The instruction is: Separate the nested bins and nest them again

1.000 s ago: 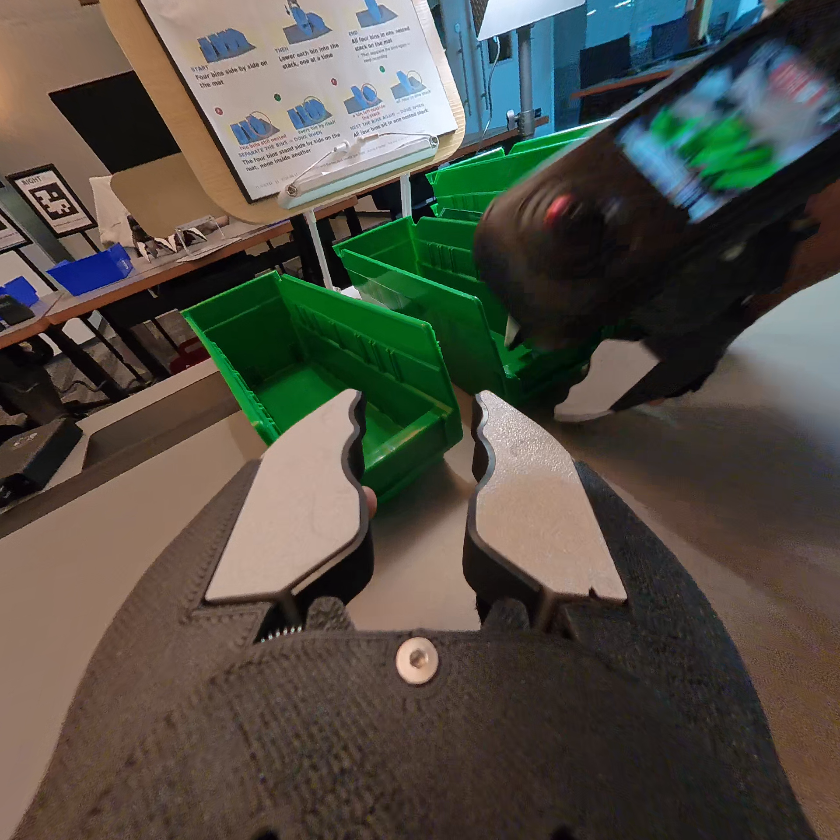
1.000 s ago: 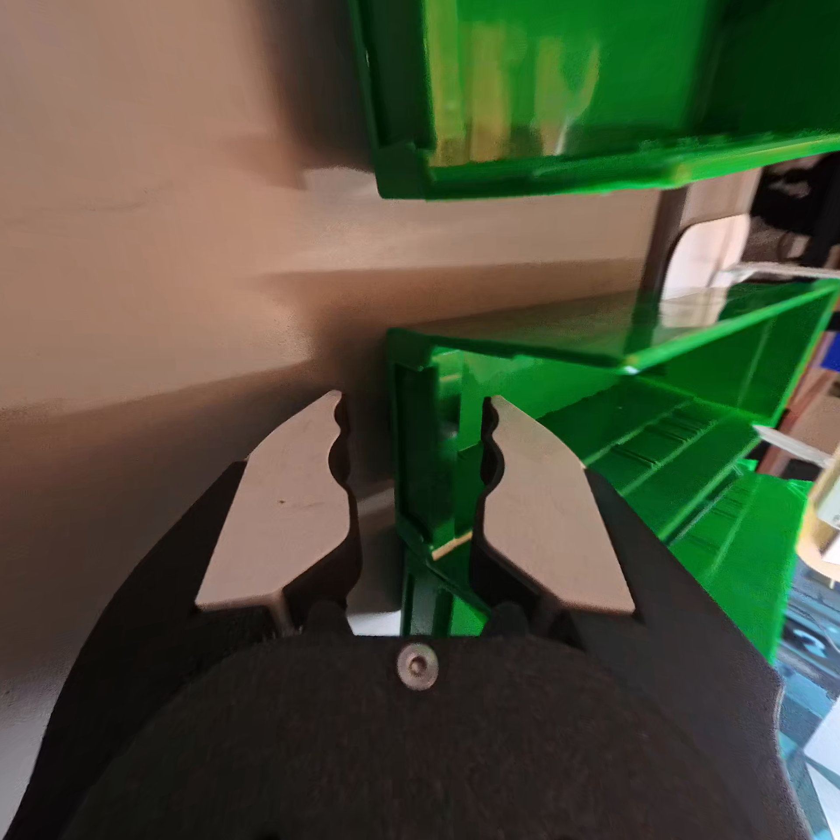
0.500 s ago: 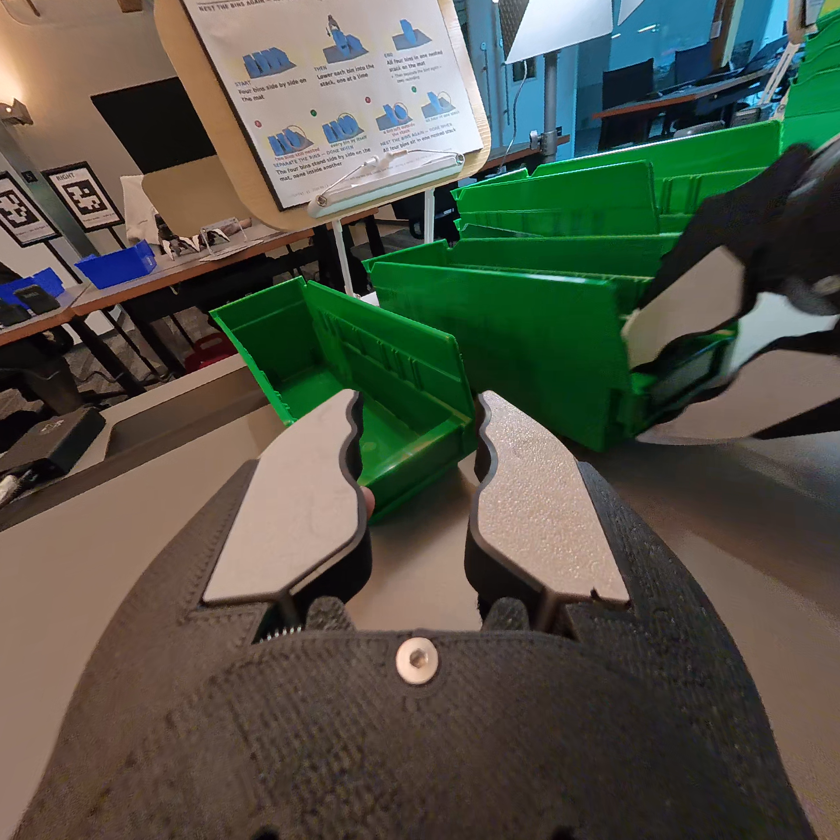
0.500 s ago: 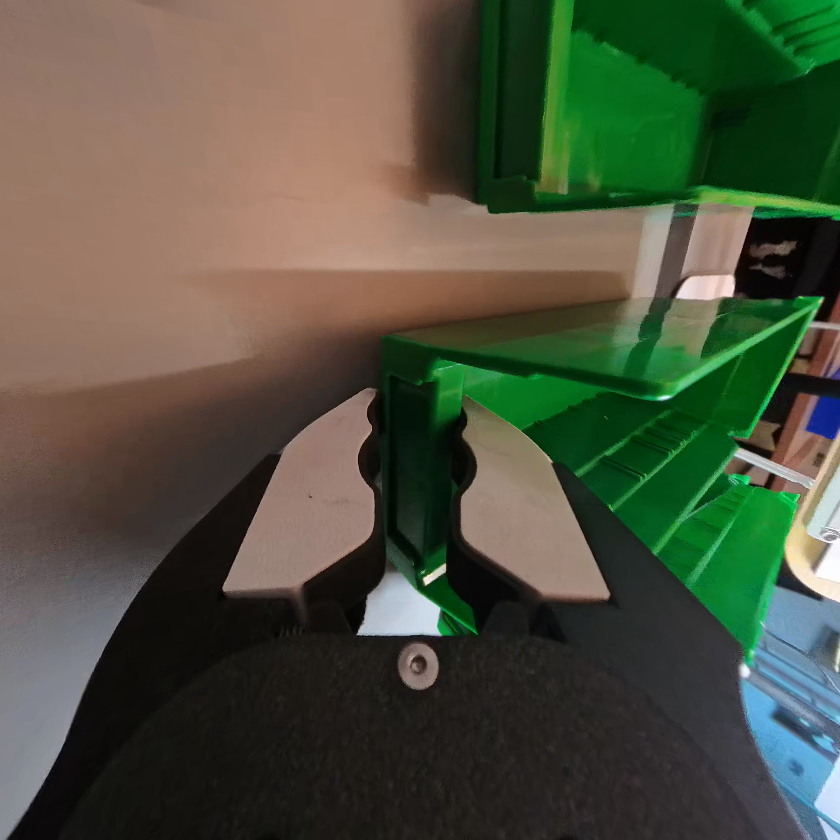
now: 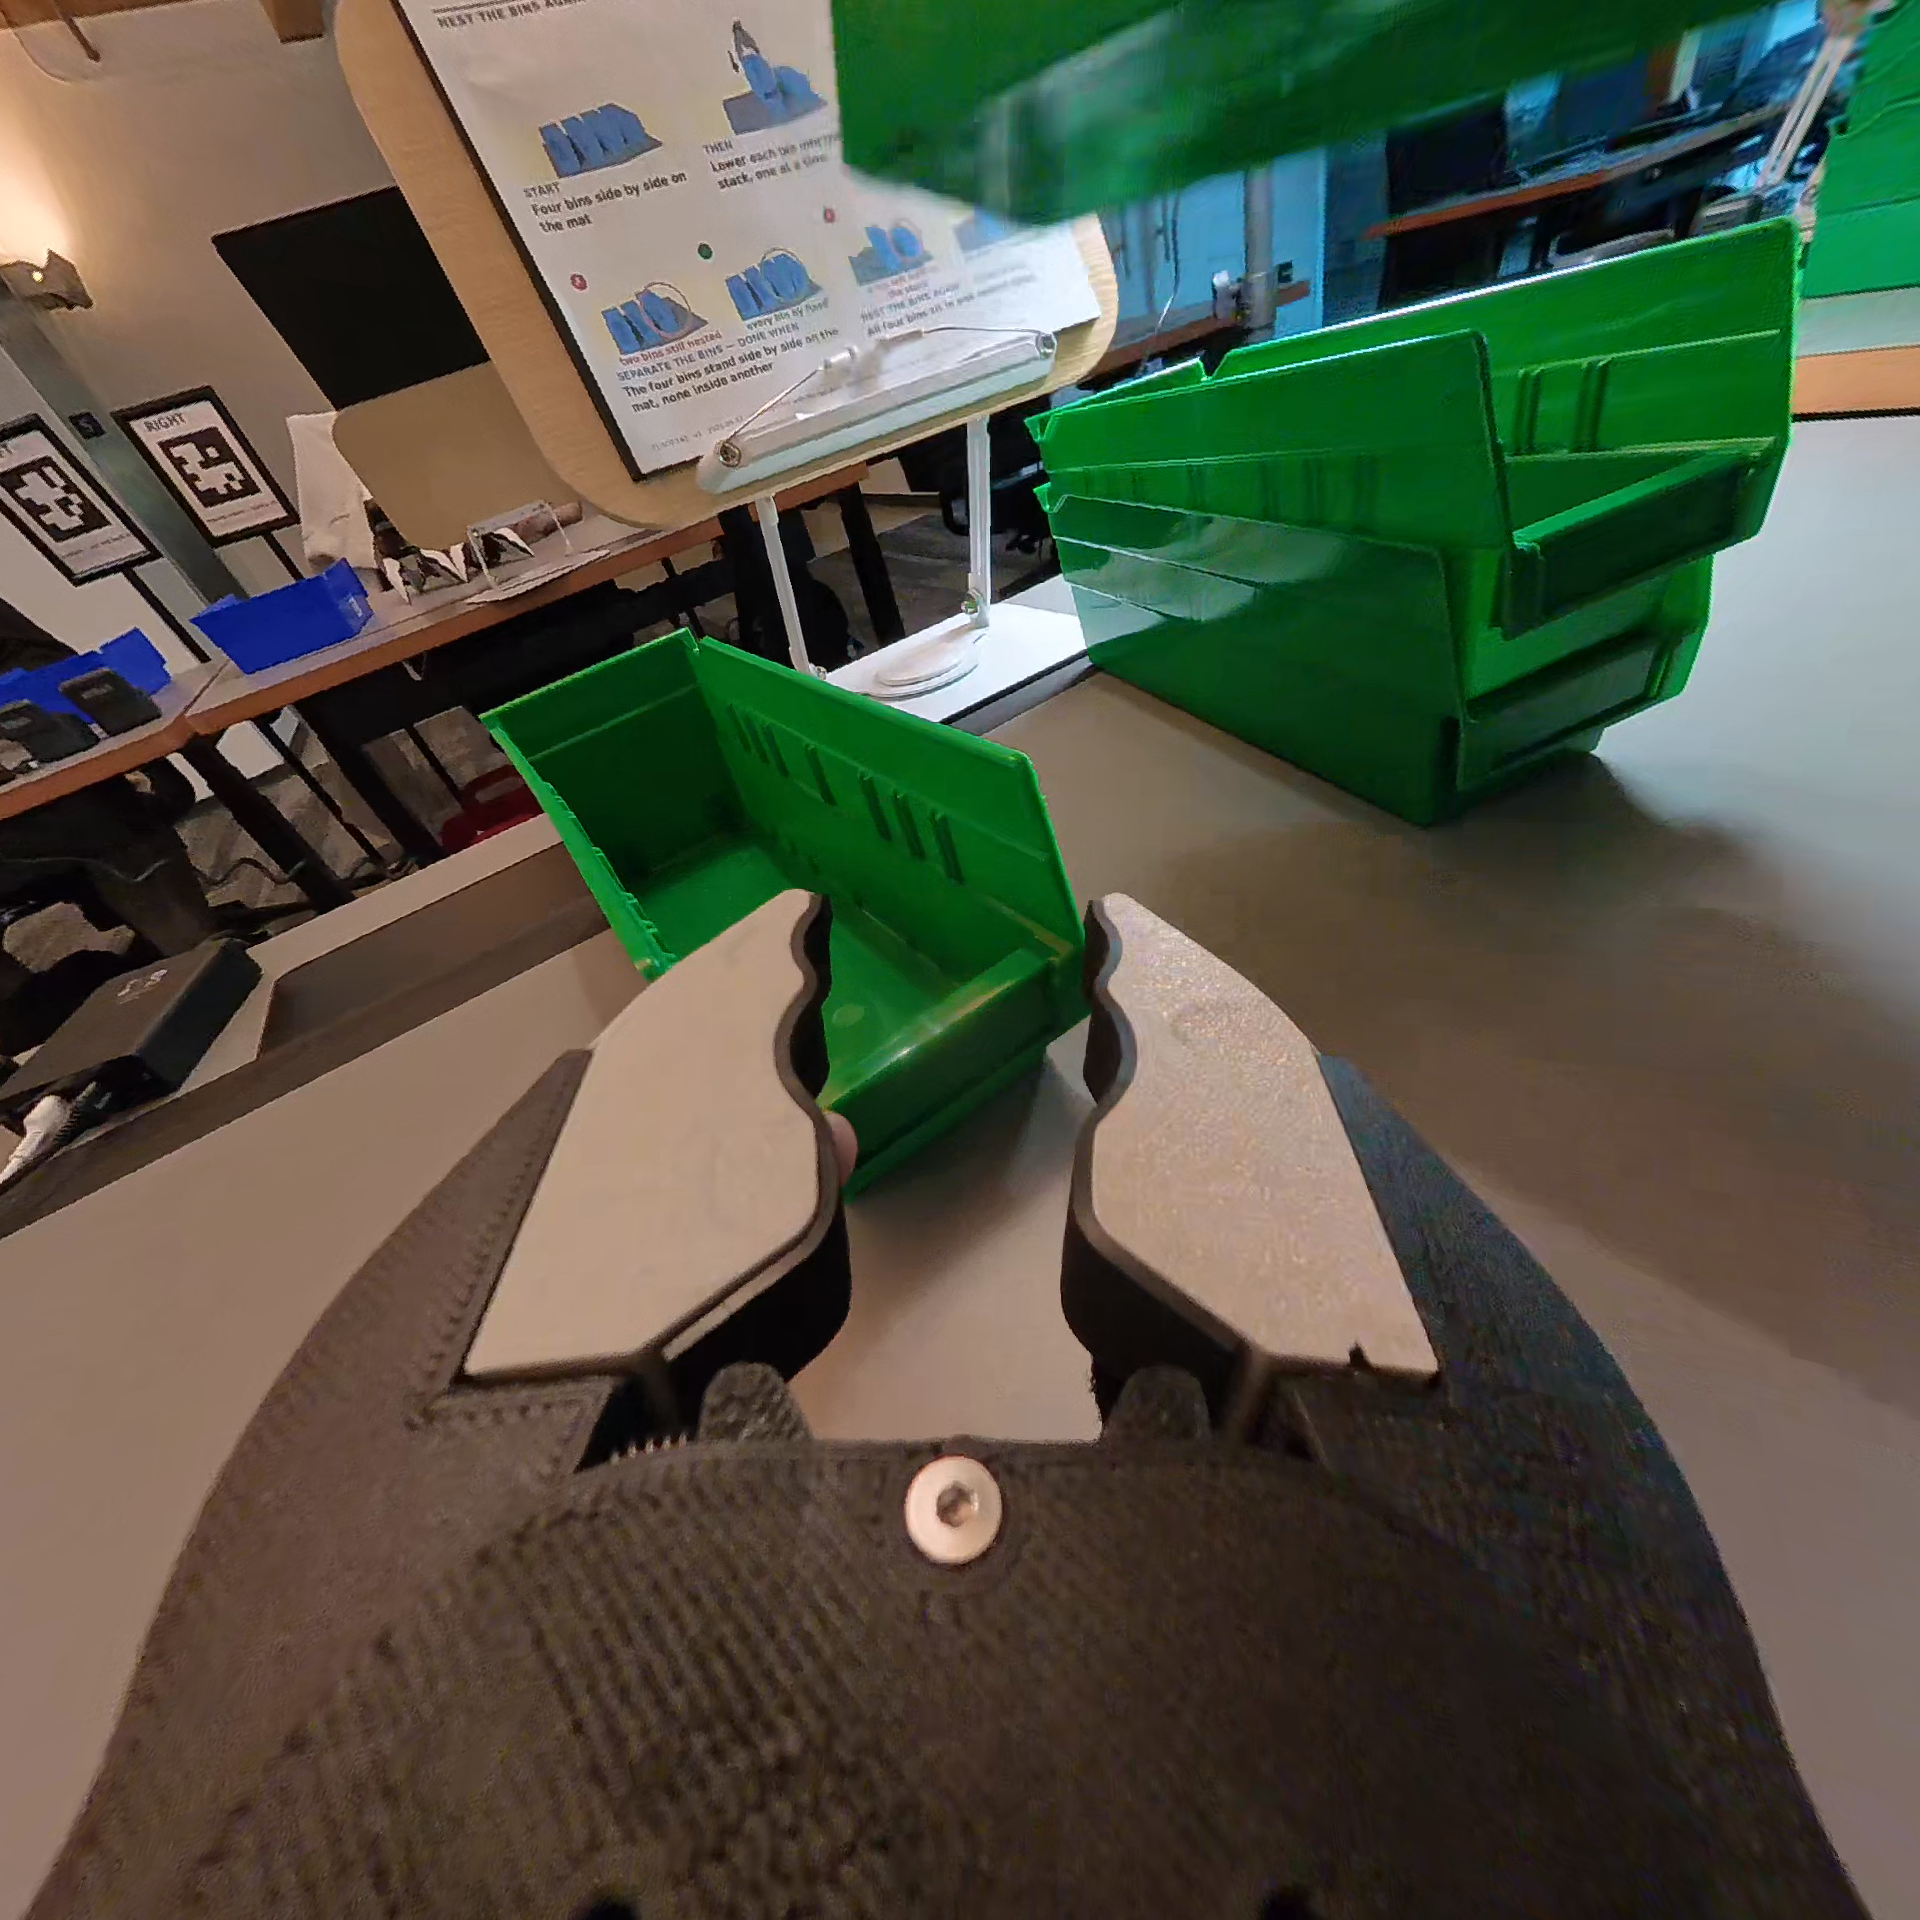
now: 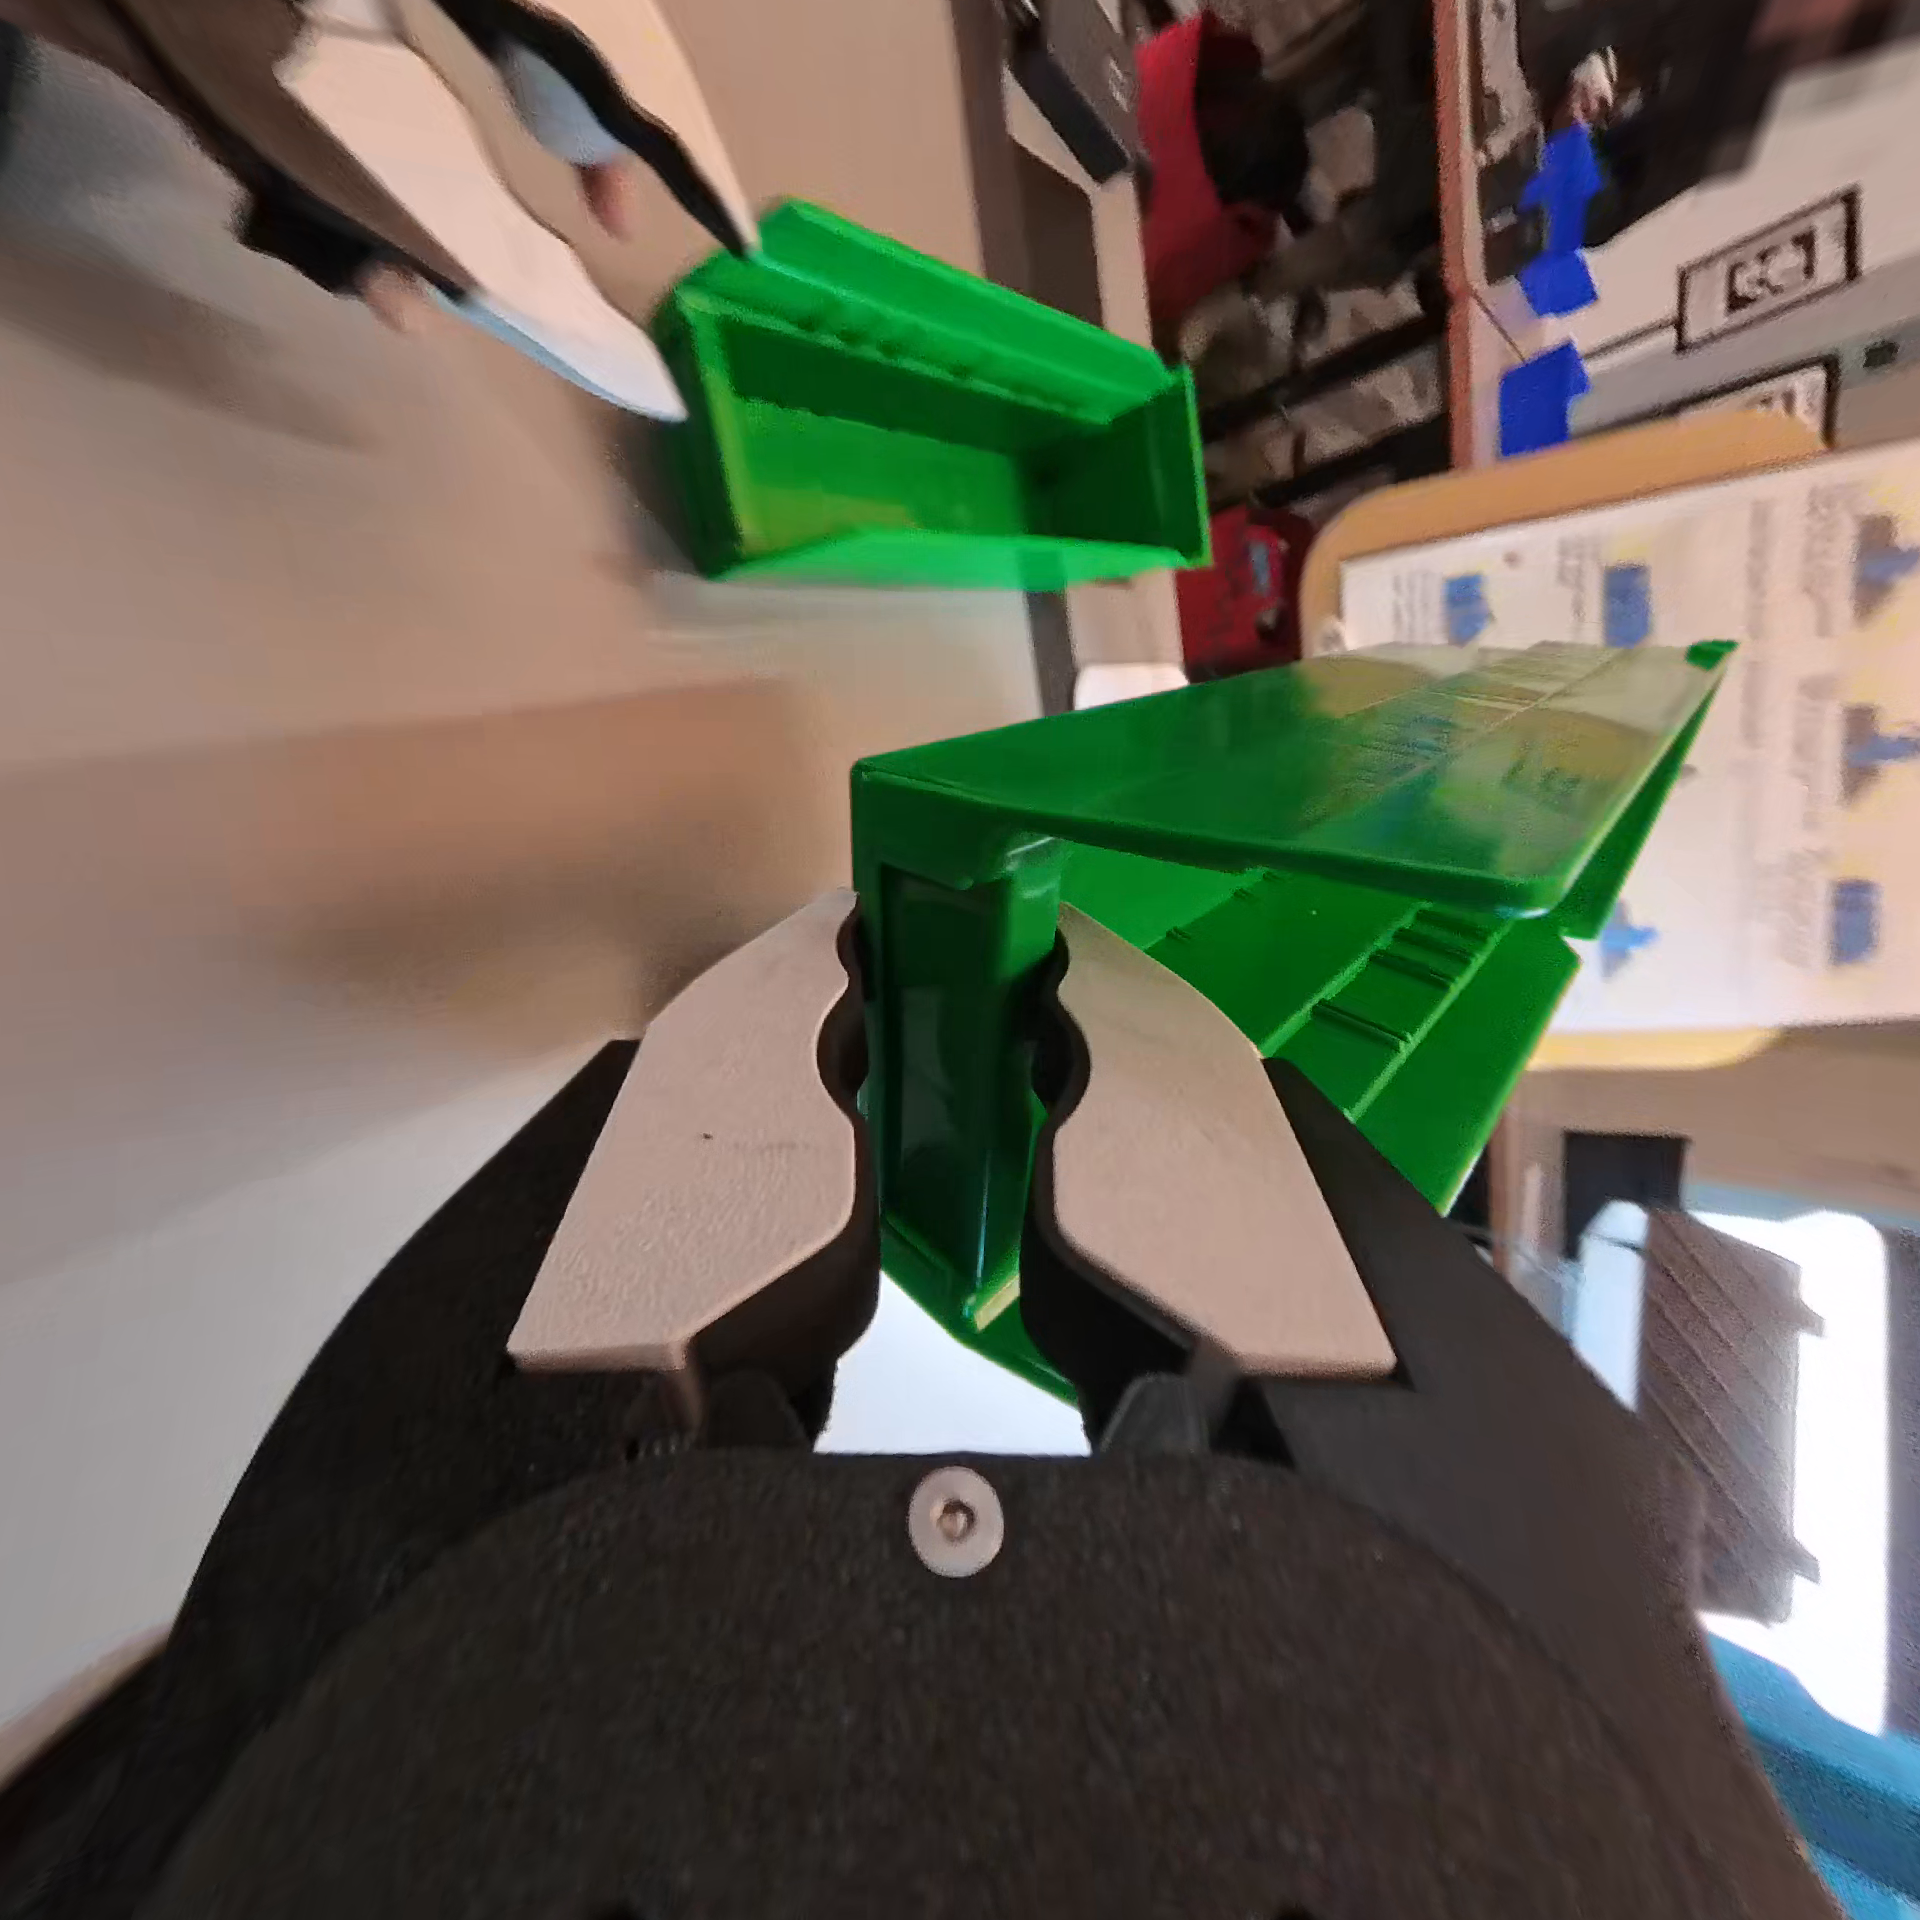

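My right gripper (image 6: 951, 935) is shut on the front lip of a green bin (image 6: 1351, 790) and holds it in the air. That bin shows blurred at the top of the left wrist view (image 5: 1195, 94). My left gripper (image 5: 951, 997) is open and empty, low over the grey table (image 5: 1507, 1091). Its fingertips are at the front end of a single green bin (image 5: 831, 831) standing on the table; whether they touch it I cannot tell. That bin (image 6: 914, 436) and the left fingers (image 6: 561, 301) also show in the right wrist view. A stack of nested green bins (image 5: 1403, 582) stands at the right.
An instruction board on a white stand (image 5: 790, 312) rises behind the bins at the table's far edge. Beyond it are other tables with blue bins (image 5: 281, 613). A black box (image 5: 135, 1029) lies on a lower surface at the left. Left tips to right tips: about 20 cm.
My right gripper closed on the top bin's front lip and lifted that bin up off the stack. My left gripper stayed open by the single bin.
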A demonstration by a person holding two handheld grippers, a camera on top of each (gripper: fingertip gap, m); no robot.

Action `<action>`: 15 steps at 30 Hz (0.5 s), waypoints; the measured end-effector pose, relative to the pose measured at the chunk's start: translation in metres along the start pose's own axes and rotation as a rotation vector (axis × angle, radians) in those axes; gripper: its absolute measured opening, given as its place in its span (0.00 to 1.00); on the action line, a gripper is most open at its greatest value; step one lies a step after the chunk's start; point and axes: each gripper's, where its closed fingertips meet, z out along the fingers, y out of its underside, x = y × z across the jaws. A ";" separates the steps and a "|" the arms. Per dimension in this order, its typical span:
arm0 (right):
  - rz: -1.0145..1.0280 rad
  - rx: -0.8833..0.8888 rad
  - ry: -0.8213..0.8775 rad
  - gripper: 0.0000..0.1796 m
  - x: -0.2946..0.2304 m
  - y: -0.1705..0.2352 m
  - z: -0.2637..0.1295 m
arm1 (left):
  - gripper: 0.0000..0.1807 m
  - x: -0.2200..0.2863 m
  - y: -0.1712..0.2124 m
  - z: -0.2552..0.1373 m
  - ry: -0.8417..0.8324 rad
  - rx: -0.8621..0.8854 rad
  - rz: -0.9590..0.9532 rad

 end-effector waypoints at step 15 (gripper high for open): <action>0.006 -0.386 -0.085 0.16 0.026 0.105 0.093 | 0.26 0.002 0.008 0.003 0.010 -0.030 -0.002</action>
